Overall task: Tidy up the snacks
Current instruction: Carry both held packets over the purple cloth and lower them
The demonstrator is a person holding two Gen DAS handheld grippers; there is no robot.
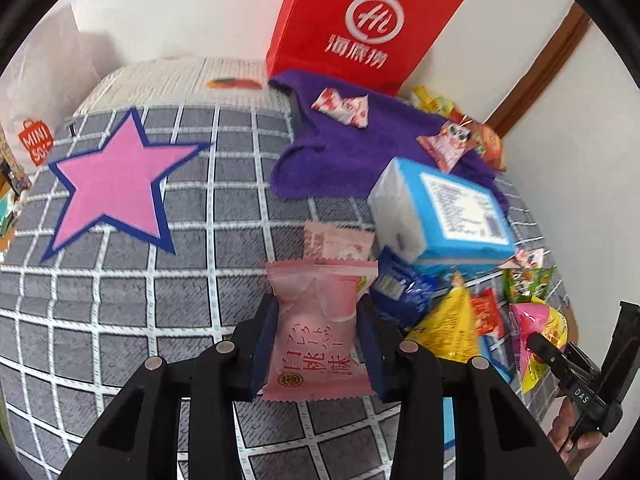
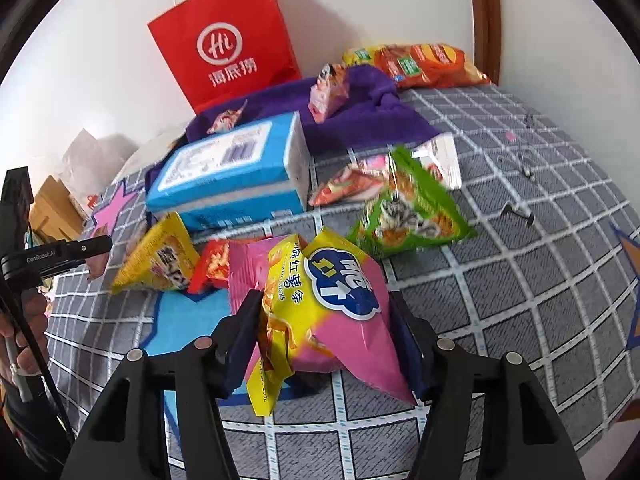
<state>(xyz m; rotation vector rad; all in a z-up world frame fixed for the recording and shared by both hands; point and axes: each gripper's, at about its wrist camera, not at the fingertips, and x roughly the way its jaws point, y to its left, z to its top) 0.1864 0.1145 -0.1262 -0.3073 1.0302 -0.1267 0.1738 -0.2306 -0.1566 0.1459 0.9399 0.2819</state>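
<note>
In the left wrist view my left gripper is shut on a pink peach-flavour snack packet, held upright above the grey checked bedspread. A second pale pink packet lies just beyond it. In the right wrist view my right gripper is shut on a pink-and-yellow snack bag, whose ends stick out past both fingers. That bag also shows at the right edge of the left wrist view. Behind it lie a yellow triangular bag, a small red packet and a green bag.
A red paper bag stands against the wall behind a purple towel carrying small packets. A blue tissue pack sits mid-bed, with orange chip bags at the back. A pink star patch lies left and a blue star patch is under the snacks.
</note>
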